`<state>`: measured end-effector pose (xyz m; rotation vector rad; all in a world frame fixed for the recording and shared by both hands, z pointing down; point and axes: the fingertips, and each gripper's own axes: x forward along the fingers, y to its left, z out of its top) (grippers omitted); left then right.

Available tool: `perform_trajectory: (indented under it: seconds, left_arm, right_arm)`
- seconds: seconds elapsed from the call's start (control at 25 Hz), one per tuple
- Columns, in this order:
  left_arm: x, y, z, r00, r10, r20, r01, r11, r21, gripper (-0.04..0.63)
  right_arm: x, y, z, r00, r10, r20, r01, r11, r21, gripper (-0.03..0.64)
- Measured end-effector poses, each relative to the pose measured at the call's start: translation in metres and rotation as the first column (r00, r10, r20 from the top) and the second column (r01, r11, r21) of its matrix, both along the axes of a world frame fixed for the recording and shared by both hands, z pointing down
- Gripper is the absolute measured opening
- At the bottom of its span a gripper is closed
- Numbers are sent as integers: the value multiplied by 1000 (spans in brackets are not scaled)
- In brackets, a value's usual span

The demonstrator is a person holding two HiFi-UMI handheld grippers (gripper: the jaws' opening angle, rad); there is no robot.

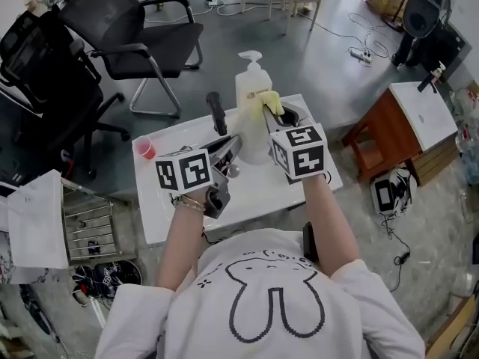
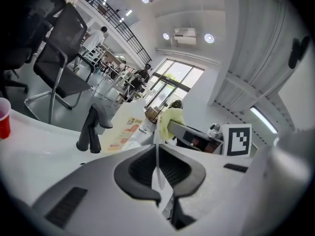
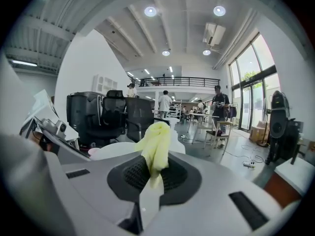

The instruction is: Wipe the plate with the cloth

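A grey-floored hall with office chairs surrounds a white worktop (image 1: 247,194) that carries a pump bottle (image 1: 252,88). Both forearms reach forward side by side, and the tools point towards the bottle, tipped slightly down and raised off the worktop. The left tool (image 2: 158,172), on the near left of the bottle, is clamped on the rim of the plate (image 2: 157,149), which stands edge-on between its jaws. The right tool (image 3: 153,173), just in front of the bottle, is clamped on the yellow cloth (image 3: 156,141), whose bunched end sticks up past the jaws.
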<state>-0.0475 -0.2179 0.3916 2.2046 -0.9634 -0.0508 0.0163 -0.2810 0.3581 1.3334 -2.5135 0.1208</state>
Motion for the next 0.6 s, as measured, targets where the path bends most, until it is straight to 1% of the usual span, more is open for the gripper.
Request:
perform_trajectory:
  seconds: [0.12,0.2,0.36,0.48,0.6]
  left_arm:
    - [-1,1,-6,1000,-1,-1,1,1000,19,18]
    - [-2,2,-7,1000,0,-2,0,1000,23,18]
    - [-2,6,-1,1000,4,-4,-4,1000,-2,18]
    - [-3,6,2,1000,-5,8,5,1000,-1,18]
    - [-8,7,8,1000,-16,20,16,1000,-10,18]
  right_arm:
    - [21,-5,3,998,64,6,-64,998,-14,48]
    - [31,-6,5,996,89,0,-89,996,-16,48]
    - [43,-6,7,993,118,-16,-118,993,-15,48]
    - [43,3,3,994,108,10,-108,994,-11,48]
    - [33,21,-5,997,62,42,-62,998,14,48]
